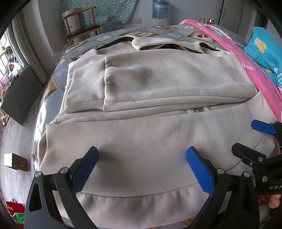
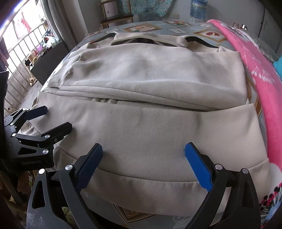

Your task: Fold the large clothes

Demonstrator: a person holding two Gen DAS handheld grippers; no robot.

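Left-wrist view: a beige jacket (image 1: 141,141) lies across a round table (image 1: 58,70) with a patterned cover, both sleeves (image 1: 134,82) already crossed over its upper half, just below the collar (image 1: 169,44). The zipper (image 1: 199,110) shows in the gap beneath the sleeves. The left gripper (image 1: 141,167) hovers over the jacket's bottom hem (image 1: 141,200), its blue pads spread wide and grasping nothing. The right gripper (image 1: 250,139) enters at the jacket's right edge, fingers parted as well.

From the right-wrist view, the right gripper (image 2: 143,164) likewise hangs released above the hem (image 2: 144,181), with the left gripper (image 2: 52,119) seen at the jacket's left side. A pink blanket (image 2: 250,70) lies bunched just beside the jacket's right edge; a wooden chair (image 1: 81,22) and a water bottle (image 1: 160,9) stand beyond the table on the collar side.

With the sleeves in, the step in hand appears to be the lengthwise fold. The next move likely calls for both grippers to pinch the hem near its two corners, lift together and carry it toward the collar, keeping the sleeves undisturbed.
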